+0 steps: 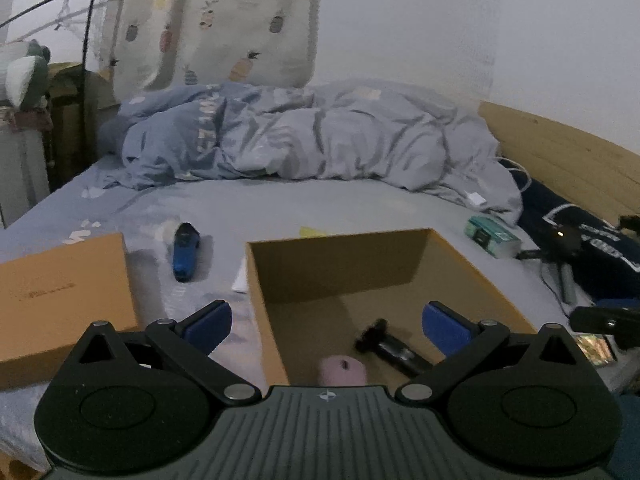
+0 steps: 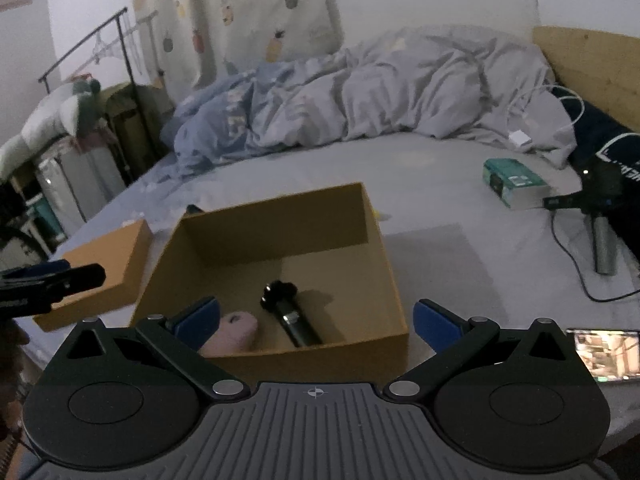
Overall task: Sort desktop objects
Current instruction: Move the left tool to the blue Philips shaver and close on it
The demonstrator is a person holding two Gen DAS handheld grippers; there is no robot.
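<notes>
Open box: stood on the bed, holding a black cylinder with a knobbed head and a pink item near the front wall, close side by side; whether they touched could not be told

Lid: lay left of the box, apart from it

Blue tool: lay on the sheet between lid and box, outside both, with a white slip just beside the box's left wall

Green book: lay well to the right, near the duvet

Phone: lay lit at the right front edge

Left gripper: spread wide, empty, above the box's left front corner

Right gripper: spread wide, empty, above the box's front wall

Judgement: two things lay in the box and at least the blue tool lay loose, so the sort looked partly done. If the blue tool was the next item, the left gripper was nearer; closing across its narrow width near the middle should keep it level, and the lift must clear the box's left wall before release. The soft sheet might let it sink or roll under a steep approach
</notes>
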